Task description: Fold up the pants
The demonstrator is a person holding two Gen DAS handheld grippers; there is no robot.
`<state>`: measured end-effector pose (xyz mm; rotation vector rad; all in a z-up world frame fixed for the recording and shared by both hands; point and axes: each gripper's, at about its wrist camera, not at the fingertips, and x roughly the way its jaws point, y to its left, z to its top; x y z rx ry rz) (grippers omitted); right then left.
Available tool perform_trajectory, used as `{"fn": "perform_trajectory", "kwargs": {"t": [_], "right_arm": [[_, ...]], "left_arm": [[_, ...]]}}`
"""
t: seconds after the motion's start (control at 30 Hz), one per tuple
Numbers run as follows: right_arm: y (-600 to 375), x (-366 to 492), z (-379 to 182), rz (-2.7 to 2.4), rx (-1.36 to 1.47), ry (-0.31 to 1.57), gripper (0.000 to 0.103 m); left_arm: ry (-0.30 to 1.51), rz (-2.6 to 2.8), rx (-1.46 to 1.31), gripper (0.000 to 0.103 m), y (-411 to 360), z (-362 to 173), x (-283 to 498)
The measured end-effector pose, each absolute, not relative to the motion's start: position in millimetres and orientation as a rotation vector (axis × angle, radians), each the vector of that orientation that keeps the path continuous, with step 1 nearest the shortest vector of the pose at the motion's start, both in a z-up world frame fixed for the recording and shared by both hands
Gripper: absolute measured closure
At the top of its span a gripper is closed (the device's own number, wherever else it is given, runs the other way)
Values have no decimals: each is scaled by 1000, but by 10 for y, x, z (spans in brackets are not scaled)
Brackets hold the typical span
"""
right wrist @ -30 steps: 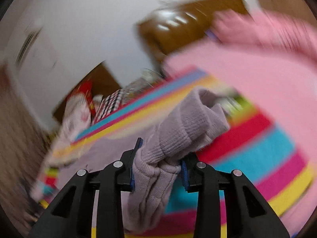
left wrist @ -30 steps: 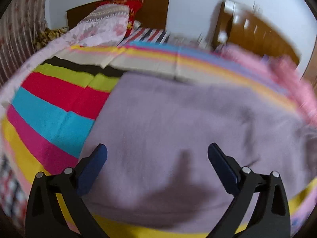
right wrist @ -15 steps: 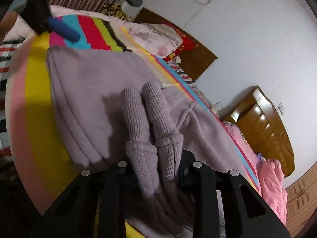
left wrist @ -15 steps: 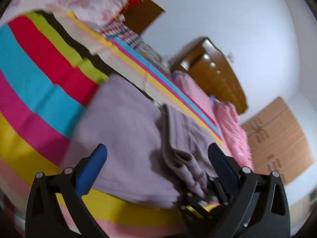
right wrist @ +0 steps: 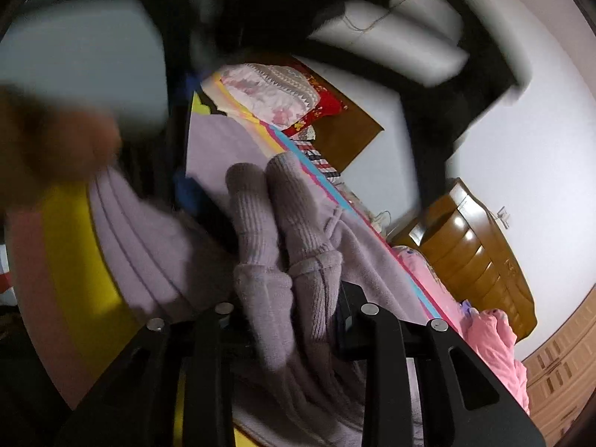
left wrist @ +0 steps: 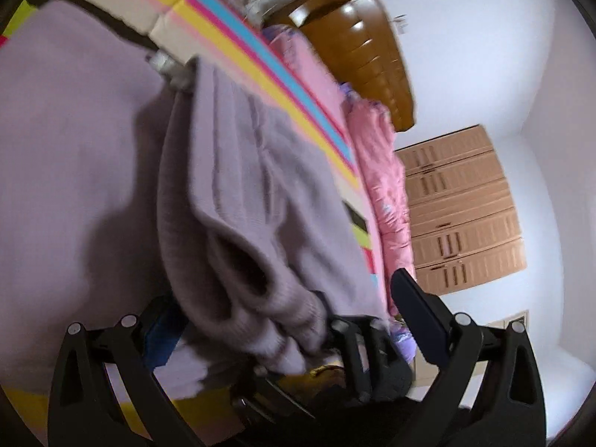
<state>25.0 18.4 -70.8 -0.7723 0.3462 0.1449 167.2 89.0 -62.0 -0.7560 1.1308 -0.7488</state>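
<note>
Carrying the cuffs [right wrist: 283,223] over: your right tongs [right wrist: 287,320] pinch the pants [left wrist: 93,156], left tongs [left wrist: 283,320] spread. Fold's partway. Lay down, flatten on bed [left wrist: 238,37].

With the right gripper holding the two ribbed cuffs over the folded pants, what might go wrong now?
1. The right gripper pinches only the ribbed cuffs; one might slip out, leaving the legs uneven.
2. The left gripper, its jaws open, sits very close to the right one; they might collide.
3. The pants lie near the edge of the striped blanket; pulling could drag them off.
</note>
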Motion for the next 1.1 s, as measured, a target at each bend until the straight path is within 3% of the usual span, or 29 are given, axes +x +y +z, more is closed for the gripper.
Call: {"fn": "perform_trajectory", "kwargs": {"t": [0.13, 0.2, 0.27, 0.4, 0.5, 0.53, 0.6, 0.67, 0.73, 0.9, 0.93, 1.0, 1.03, 1.07, 1.1], "right_arm": [[192, 296, -718, 156, -781, 347, 75], [200, 265, -731, 175, -816, 339, 68], [139, 189, -664, 215, -794, 342, 45], [-334, -184, -329, 304, -614, 289, 45], [-924, -437, -97, 321, -379, 278, 42], [-1230, -507, -50, 287, -267, 294, 36], [-1623, -534, -90, 205, -142, 356, 15], [-1848, -497, -252, 143, -86, 477, 15], [-1945, -371, -437, 124, -66, 602, 15], [-1845, -190, -530, 161, -79, 629, 16], [-1816, -159, -555, 168, -77, 634, 15], [-1740, -72, -603, 172, -72, 651, 15], [-1703, -35, -629, 183, -71, 659, 15], [-1607, -15, -695, 187, -76, 666, 15], [-1559, -1, -719, 186, -81, 671, 15]], "left_arm": [[1133, -735, -725, 7, 820, -698, 1823], [1134, -706, -675, 20, 783, -713, 1868], [1128, -667, -649, 42, 787, -757, 1897], [1092, -670, -681, 48, 879, -829, 1894], [1084, -677, -671, 44, 887, -815, 1878], [1083, -683, -673, 37, 878, -806, 1876], [1083, -704, -665, 24, 867, -763, 1824], [1084, -720, -625, 8, 750, -728, 1833], [1087, -710, -578, 2, 678, -698, 1821], [1099, -662, -576, 2, 630, -678, 1809], [1096, -656, -589, 5, 631, -670, 1793], [1094, -599, -548, 24, 617, -653, 1767], [1093, -548, -508, 57, 618, -649, 1749], [1088, -527, -489, 69, 623, -634, 1733], [1053, -532, -483, 75, 623, -547, 1681]]}}
